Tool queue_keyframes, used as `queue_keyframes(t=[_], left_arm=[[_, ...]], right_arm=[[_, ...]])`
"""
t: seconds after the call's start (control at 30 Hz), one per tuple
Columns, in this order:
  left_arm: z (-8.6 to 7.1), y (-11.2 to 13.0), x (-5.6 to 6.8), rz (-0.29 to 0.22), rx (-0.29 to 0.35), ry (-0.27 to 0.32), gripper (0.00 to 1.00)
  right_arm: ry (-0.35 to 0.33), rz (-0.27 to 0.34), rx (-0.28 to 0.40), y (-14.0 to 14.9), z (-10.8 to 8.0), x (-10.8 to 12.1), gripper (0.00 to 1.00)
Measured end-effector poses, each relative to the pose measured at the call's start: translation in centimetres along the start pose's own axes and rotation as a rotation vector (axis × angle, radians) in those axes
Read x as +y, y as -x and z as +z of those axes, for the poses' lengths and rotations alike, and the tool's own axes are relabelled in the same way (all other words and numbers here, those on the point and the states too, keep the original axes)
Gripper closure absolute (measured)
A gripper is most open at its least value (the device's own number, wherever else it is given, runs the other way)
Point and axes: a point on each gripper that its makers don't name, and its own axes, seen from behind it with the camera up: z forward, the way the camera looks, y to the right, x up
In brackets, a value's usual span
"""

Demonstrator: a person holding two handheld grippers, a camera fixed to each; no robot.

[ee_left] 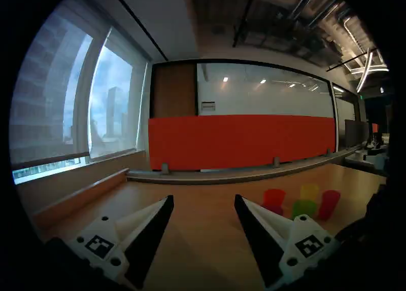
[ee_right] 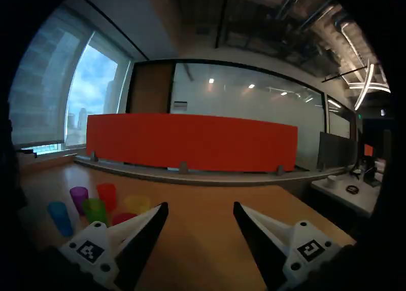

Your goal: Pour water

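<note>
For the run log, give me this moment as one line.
phase: pre-grasp | left gripper: open, empty | right gripper: open, empty | translucent coloured plastic cups: clustered upright on light wooden table, untouched

Left gripper (ee_left: 203, 197): two wedge-shaped fingers (ee_left: 276, 230) are noted, with white shells tapered to points and inner faces lined with black pads (ee_left: 152, 235). A square black-and-white marker (ee_left: 99, 246) is carried on each finger base. Small dark screw holes (ee_left: 104, 218) are set around the marker.

Right gripper (ee_right: 200, 205): the same build is recorded, with white fingers (ee_right: 274, 232), black pads (ee_right: 144, 240) and a marker (ee_right: 90, 251) ringed by holes (ee_right: 105, 266).
</note>
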Motion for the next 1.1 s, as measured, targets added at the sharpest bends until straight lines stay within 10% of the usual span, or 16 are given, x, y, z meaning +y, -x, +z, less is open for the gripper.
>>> queue_keyframes(t=[0.47,1.1], left_arm=[[0.9,-7.5,2.1,-0.044,-0.026,0.09,0.12],[0.9,-10.8,5.7,-0.086,-0.022,0.285,0.12]], right_arm=[[-0.141,0.14,-0.05,-7.1,0.7,-1.8,0.01],[-0.328,0.049,-0.053,-10.6,0.6,-5.0,0.01]])
